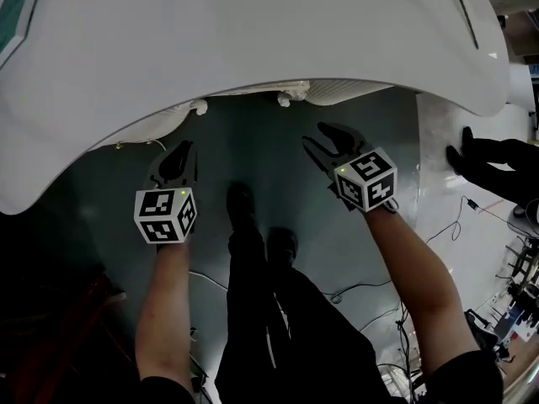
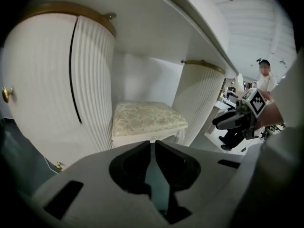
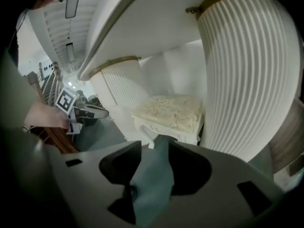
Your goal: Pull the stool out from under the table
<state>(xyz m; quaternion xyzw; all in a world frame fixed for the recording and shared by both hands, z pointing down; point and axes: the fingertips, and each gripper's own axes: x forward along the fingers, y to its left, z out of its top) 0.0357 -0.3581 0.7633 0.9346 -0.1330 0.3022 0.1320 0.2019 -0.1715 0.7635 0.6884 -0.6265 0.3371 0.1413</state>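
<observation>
Nearest the head camera, two bare forearms [image 1: 168,301] over a dark grey-green floor [image 1: 269,154], with a pair of dark shoes [image 1: 242,202] between them. Just ahead, at ten o'clock of the shoes, the left claw [image 1: 175,160] [image 2: 155,144]: parted by only a narrow slit, empty, clear of everything. At two o'clock of the shoes, the right claw [image 1: 330,146] [image 3: 154,148]: spread well apart, likewise empty and touching nothing. Both aimed downward and forward toward the recess beneath the white tabletop [image 1: 253,32].

Farther in, at twelve o'clock of each claw, the stool [image 2: 147,118] [image 3: 171,110]: cream patterned cushion on a white carved frame, upright, tucked in the knee space under the tabletop. Flanked at nine o'clock and three o'clock by white fluted pedestals [image 2: 92,80] with gold trim along the top. Well apart from both claws.
</observation>
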